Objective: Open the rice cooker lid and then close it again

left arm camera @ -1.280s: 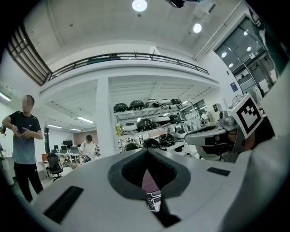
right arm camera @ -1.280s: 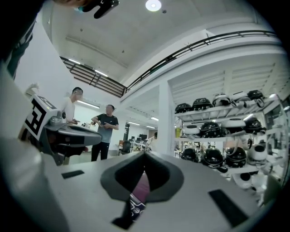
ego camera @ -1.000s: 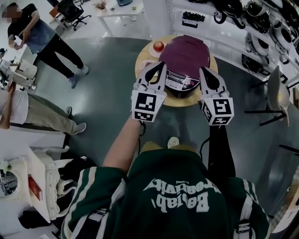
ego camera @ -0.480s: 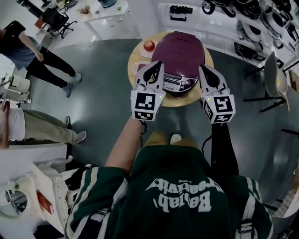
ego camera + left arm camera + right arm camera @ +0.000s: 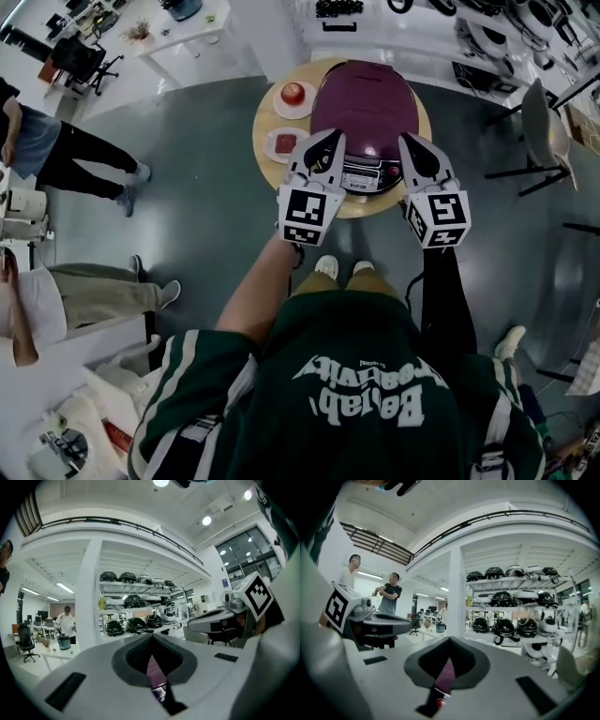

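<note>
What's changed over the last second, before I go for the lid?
The left gripper has edged toward the rice cooker and now overlaps its front left in the head view; the right gripper barely shifted. Nothing was taken hold of or let go. Unchanged: both grippers' fingers shut and empty, lid down, cooker on the round table.

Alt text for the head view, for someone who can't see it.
A person holds the left gripper and right gripper, both shut, at the front of a closed maroon rice cooker on a round wooden table.
</note>
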Motion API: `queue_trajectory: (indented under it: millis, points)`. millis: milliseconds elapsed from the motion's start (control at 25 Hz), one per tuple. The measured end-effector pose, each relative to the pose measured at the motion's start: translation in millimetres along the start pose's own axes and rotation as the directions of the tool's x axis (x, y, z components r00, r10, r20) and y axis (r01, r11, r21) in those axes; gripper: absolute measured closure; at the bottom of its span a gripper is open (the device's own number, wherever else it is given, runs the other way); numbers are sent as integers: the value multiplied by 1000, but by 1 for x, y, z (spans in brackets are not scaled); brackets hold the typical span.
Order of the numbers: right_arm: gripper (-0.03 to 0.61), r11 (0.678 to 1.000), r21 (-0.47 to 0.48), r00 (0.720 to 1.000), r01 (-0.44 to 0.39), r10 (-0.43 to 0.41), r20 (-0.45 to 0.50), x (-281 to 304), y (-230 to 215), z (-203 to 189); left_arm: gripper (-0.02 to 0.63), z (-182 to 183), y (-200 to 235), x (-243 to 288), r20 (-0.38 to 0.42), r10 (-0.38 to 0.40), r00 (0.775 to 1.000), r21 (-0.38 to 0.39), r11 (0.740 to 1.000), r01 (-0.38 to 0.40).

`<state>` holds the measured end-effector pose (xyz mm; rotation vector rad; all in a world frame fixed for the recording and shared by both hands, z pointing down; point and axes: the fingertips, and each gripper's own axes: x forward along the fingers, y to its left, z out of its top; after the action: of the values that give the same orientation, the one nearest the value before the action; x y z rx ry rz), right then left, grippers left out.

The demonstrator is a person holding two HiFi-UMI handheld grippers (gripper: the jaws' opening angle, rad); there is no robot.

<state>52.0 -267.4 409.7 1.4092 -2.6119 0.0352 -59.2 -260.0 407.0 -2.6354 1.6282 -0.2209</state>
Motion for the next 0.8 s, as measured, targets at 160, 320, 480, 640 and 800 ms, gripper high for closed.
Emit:
queue_trajectory:
  millis: [160, 320, 480, 640, 800]
  points:
    - [574, 999, 37, 999, 35, -34, -39, 9, 10, -16, 618, -24, 3, 5, -30, -68, 997, -39, 997, 67]
    - [574, 998, 57, 995, 39, -34, -94, 15, 24, -39, 618, -45, -3, 6, -63, -129, 990, -72, 990, 124]
    - [574, 996, 86, 989, 27, -14, -149, 20, 36, -62, 618, -61, -14, 9, -97, -173, 980, -76, 983, 166]
    - [574, 995, 103, 980, 16, 5, -200, 23, 42, -84, 618, -77, -25, 14, -136, -201, 970, -90, 978, 190]
    - [574, 997, 81, 972, 7, 13, -233, 26, 45, -94, 618, -93, -30, 17, -173, -220, 960, -105, 973, 204]
